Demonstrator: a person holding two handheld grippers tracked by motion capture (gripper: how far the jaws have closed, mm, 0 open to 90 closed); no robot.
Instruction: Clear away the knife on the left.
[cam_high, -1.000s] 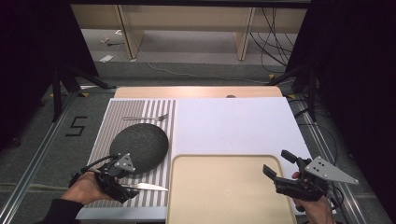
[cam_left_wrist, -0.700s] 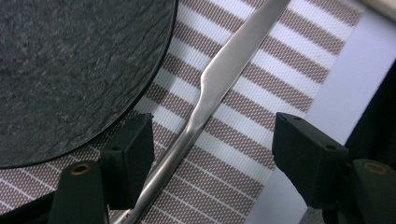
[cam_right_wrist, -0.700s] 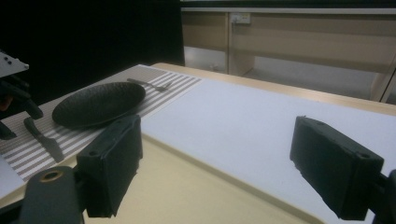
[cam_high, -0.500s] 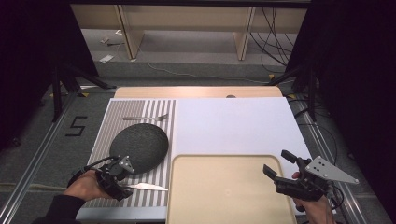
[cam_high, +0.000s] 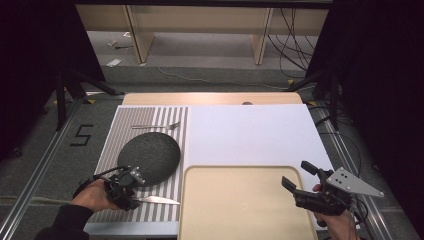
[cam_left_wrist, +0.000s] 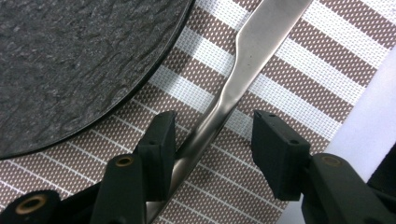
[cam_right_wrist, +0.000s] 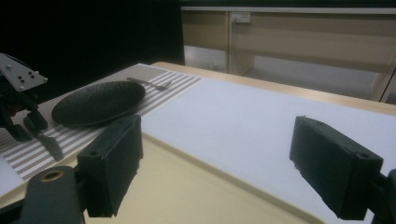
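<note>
In the left gripper view the slim, shiny steel table knife (cam_left_wrist: 233, 88) runs from the bottom left of the frame up to the top right, lying on the brown-and-white striped woven placemat (cam_left_wrist: 299, 84). Its handle passes between the two black jaws of the left gripper (cam_left_wrist: 212, 140): it lies close against the inner face of the left-hand pad (cam_left_wrist: 159, 144), while a clear strip of mat shows between it and the right-hand pad (cam_left_wrist: 280, 154). The jaws stand about half apart and have just been closing, with the knife handle between them; the pads do not yet press on it from both sides. The round, rough-surfaced black slate plate (cam_left_wrist: 79, 60) fills the upper left of that view, just beside the knife but apart from it.

In the high view the knife (cam_high: 157, 201) lies at the lower left of the frame, on the near part of the striped mat (cam_high: 165, 120), below the dark plate (cam_high: 150, 156), blade pointing right toward the shallow beige rectangular plastic tray (cam_high: 240, 200). The left gripper (cam_high: 131, 197) is at the knife's left end.

Against the earlier high views, the left gripper now sits a little lower and closer over the handle end, and the knife lies where it did.

At the lower right of the high view, the right gripper (cam_high: 296, 176) hovers over the tray's right edge, its jaws spread wide with nothing between them, in the same spot as before.
</note>
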